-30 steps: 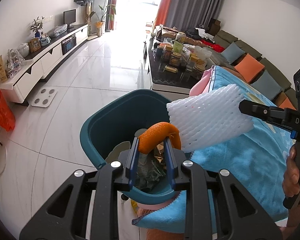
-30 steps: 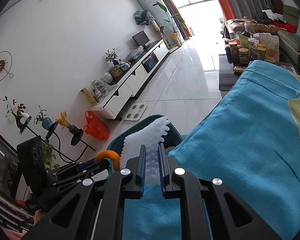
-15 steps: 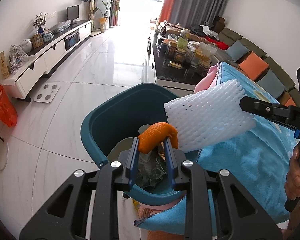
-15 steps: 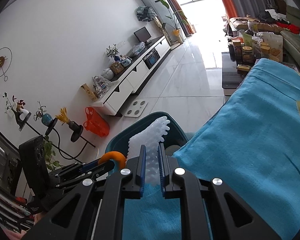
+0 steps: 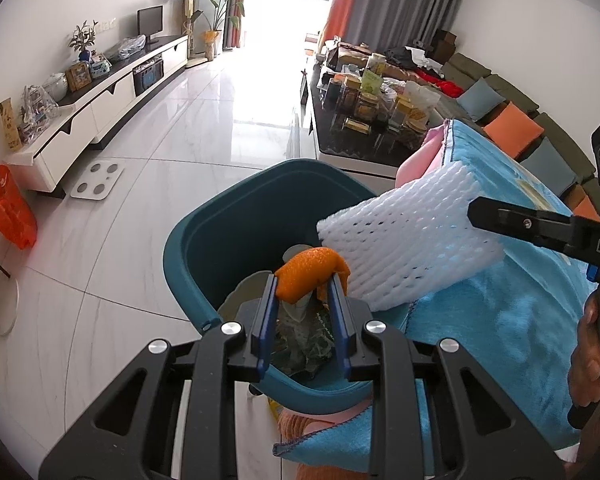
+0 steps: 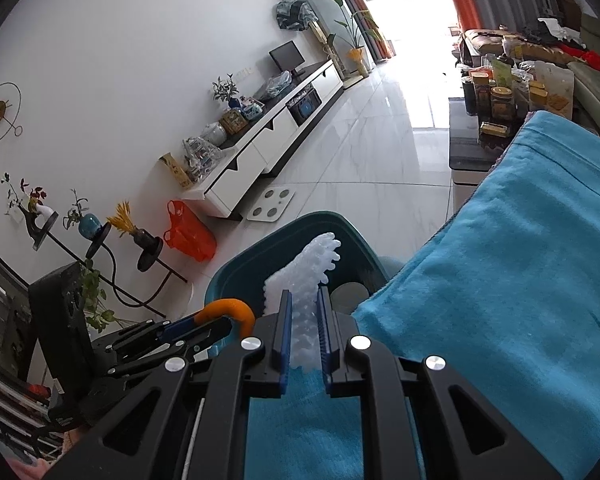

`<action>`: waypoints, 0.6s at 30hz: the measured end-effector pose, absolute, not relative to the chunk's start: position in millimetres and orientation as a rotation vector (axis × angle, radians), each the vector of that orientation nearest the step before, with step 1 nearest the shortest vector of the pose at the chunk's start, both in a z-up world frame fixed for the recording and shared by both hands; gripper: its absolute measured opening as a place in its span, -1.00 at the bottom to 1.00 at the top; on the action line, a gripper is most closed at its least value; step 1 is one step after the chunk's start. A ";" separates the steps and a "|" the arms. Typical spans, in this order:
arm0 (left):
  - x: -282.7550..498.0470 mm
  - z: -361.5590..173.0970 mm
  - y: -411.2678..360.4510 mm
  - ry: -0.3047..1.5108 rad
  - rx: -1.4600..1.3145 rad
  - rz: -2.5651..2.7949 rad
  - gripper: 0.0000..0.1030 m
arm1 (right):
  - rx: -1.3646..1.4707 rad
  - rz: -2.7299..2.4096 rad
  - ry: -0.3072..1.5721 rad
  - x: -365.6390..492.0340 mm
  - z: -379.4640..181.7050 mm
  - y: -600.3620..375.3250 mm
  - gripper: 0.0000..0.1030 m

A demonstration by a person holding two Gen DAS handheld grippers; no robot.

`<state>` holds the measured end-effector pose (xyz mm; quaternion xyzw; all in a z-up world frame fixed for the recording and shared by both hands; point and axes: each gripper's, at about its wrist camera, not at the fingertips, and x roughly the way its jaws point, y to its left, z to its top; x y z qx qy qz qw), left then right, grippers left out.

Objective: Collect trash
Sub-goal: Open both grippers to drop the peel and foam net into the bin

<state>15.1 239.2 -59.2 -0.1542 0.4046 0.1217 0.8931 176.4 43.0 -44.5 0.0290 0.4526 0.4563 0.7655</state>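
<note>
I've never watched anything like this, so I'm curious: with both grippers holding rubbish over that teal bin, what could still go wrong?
1. The white foam net sleeve, pinched at one end by the right gripper, hangs partly over the blue towel; released here, it might land outside the teal plastic bin.
2. The curved orange peel in the left gripper is gripped only at its lower edge and could slip early.
3. The sleeve nearly touches the peel, so the two could snag.

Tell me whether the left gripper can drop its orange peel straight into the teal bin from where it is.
Probably yes. The left gripper holds the orange peel over the open teal bin; the white foam net sits to its right, not beneath it.
</note>
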 end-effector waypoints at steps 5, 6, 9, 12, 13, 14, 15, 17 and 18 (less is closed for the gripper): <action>15.5 -63.3 241.0 0.845 -0.324 0.250 -0.51 | 0.043 0.994 0.995 175.5 -46.9 53.0 -0.78; 16.1 -64.0 241.3 0.847 -0.322 0.252 -0.51 | 0.038 0.996 0.997 175.1 -47.4 55.1 -0.78; 16.7 -65.5 242.3 0.852 -0.322 0.250 -0.50 | 0.028 0.998 1.002 175.0 -50.0 59.1 -0.78; 17.5 -66.7 243.2 0.856 -0.323 0.251 -0.49 | 0.020 0.999 1.005 174.7 -50.5 64.0 -0.78; 17.3 -67.0 243.5 0.857 -0.322 0.252 -0.49 | 0.018 0.999 1.007 174.3 -51.0 65.0 -0.78; 17.5 -67.9 244.5 0.859 -0.321 0.255 -0.49 | 0.017 0.998 1.010 175.3 -51.8 66.0 -0.78; 17.8 -68.5 244.9 0.860 -0.323 0.255 -0.49 | 0.015 0.999 1.011 175.2 -52.1 67.3 -0.78; 18.1 -69.7 245.7 0.863 -0.324 0.258 -0.49 | 0.012 0.998 1.014 175.2 -53.3 69.5 -0.77; 18.4 -70.2 246.1 0.863 -0.325 0.257 -0.50 | 0.011 0.996 1.014 175.4 -53.8 70.4 -0.77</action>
